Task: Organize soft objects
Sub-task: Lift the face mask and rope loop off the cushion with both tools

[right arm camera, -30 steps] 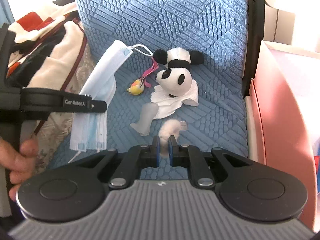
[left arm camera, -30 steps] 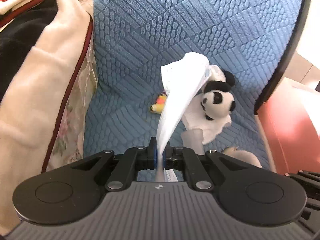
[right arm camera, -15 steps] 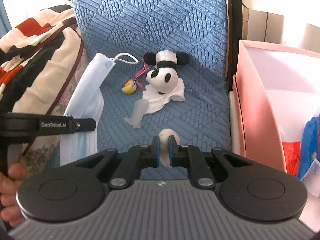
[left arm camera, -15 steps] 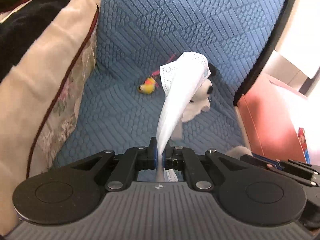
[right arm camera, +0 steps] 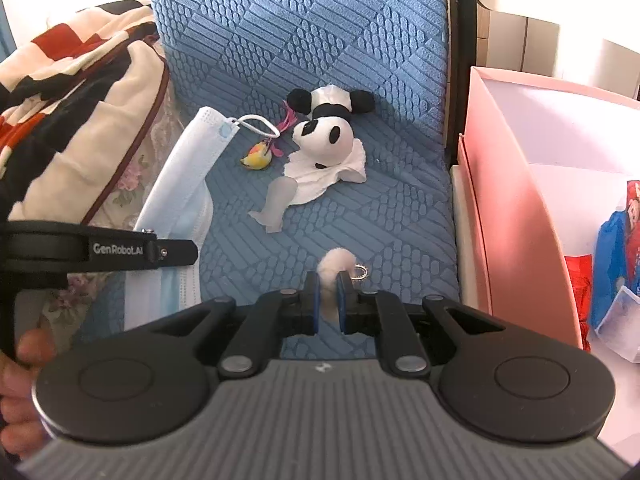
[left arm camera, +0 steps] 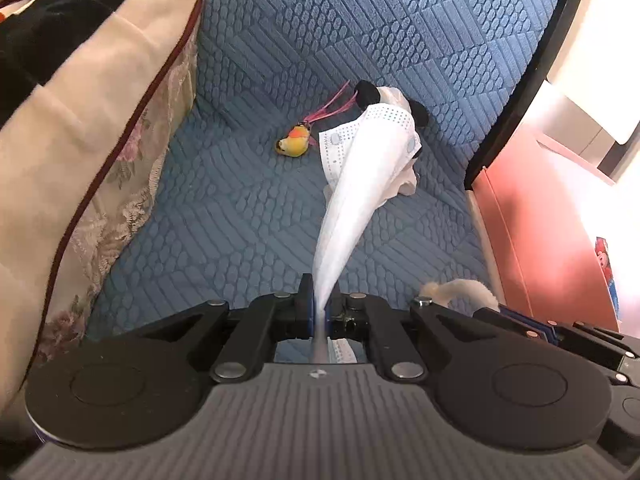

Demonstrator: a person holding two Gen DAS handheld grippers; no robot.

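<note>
My left gripper (left arm camera: pixel 319 304) is shut on a pale blue face mask (left arm camera: pixel 360 184), which stands up from the jaws and hides most of the panda behind it. From the right wrist view the same mask (right arm camera: pixel 180 184) hangs at the left under the left gripper's arm (right arm camera: pixel 100 250). A small fluffy white pompom with a metal ring (right arm camera: pixel 334 270) is pinched in my right gripper (right arm camera: pixel 327 296), which is shut on it. On the blue seat cushion (right arm camera: pixel 360 232) lie a panda plush (right arm camera: pixel 326 132) on a white tissue (right arm camera: pixel 316 180), a yellow bird toy (right arm camera: pixel 256 158) and a translucent piece (right arm camera: pixel 276 204).
A folded blanket and floral pillow (left arm camera: pixel 80 128) are piled at the left of the seat. A pink box (right arm camera: pixel 516 184) stands to the right, holding red and blue packets (right arm camera: pixel 612 264). A hand (right arm camera: pixel 16 380) grips the left tool at the lower left.
Both grippers have drifted across the seat toward the pink box, each keeping its grip. More of the box and its contents shows at the right; the panda now sits behind the mask.
</note>
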